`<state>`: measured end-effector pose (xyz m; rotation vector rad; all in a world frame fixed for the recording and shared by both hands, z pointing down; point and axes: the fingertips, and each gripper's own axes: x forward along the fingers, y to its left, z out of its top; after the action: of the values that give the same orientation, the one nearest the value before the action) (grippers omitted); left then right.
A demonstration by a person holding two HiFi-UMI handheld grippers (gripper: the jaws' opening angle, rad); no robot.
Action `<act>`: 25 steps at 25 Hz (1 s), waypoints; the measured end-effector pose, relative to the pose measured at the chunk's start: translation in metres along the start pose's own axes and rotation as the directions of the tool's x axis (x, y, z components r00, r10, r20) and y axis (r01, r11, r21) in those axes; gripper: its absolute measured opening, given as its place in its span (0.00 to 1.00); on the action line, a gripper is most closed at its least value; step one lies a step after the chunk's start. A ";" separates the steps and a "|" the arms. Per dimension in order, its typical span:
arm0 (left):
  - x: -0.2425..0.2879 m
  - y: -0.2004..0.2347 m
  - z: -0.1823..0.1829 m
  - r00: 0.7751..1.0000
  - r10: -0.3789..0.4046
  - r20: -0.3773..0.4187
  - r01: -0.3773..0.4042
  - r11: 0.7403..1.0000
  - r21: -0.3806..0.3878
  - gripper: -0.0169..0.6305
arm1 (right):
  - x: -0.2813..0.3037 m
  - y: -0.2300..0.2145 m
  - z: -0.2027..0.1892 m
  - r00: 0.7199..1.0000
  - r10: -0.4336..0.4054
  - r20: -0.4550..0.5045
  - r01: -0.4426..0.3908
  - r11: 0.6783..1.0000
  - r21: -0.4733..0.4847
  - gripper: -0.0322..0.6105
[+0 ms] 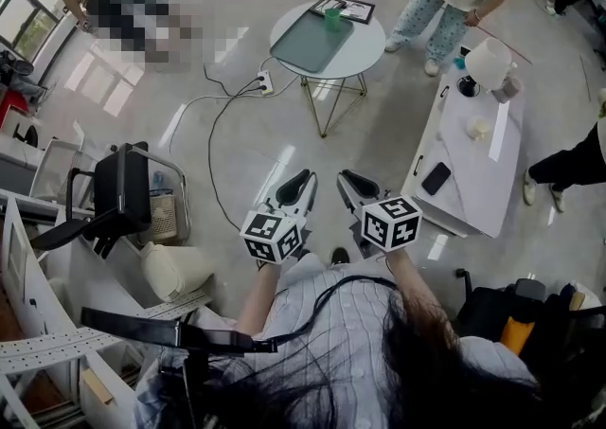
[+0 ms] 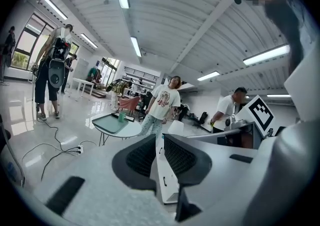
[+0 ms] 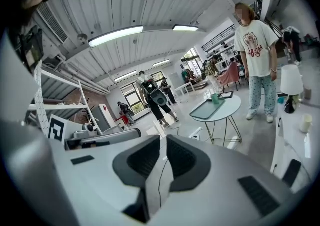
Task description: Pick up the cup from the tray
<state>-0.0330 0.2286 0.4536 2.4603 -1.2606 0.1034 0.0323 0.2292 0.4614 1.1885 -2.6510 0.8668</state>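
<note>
While both grippers sit side by side low in the centre of the head view, the left gripper (image 1: pixel 303 181) has its fingers drawn together with nothing between them, and the right gripper (image 1: pixel 350 181) likewise. Well apart from them, at the upper centre of the frame, the green cup (image 1: pixel 332 18) stands upright at the upper edge of the grey-green tray (image 1: pixel 308 44) on the round white bench (image 1: pixel 365 56).

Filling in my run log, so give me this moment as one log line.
phase: approach not begun | left gripper: shut, empty | right gripper: shut, empty | cup: upright on tray, round table, untouched
</note>
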 end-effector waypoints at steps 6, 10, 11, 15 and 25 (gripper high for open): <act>0.016 -0.002 -0.006 1.000 0.008 -0.020 -0.008 1.000 -0.003 0.10 | 0.001 -0.019 0.000 1.000 0.007 -0.015 -0.007 1.000 0.006 0.14; 0.031 0.001 0.000 1.000 0.006 -0.028 -0.006 1.000 0.000 0.10 | 0.007 -0.030 0.006 1.000 0.005 -0.020 -0.005 1.000 0.020 0.14; 0.033 0.003 0.002 1.000 0.005 -0.030 -0.005 1.000 0.000 0.10 | 0.009 -0.032 0.007 1.000 0.004 -0.020 -0.003 1.000 0.025 0.14; 0.047 0.019 0.004 0.999 0.000 -0.036 0.000 1.000 0.002 0.10 | 0.028 -0.045 0.015 1.000 -0.005 -0.015 0.006 0.999 0.035 0.14; 0.109 0.086 0.034 0.998 -0.028 -0.057 0.029 1.000 0.014 0.10 | 0.093 -0.085 0.055 0.999 -0.047 -0.012 0.047 0.998 0.052 0.14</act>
<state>-0.0396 0.0875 0.4727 2.4684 -1.2053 0.1740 0.0361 0.0936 0.4840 1.2489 -2.5964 0.9378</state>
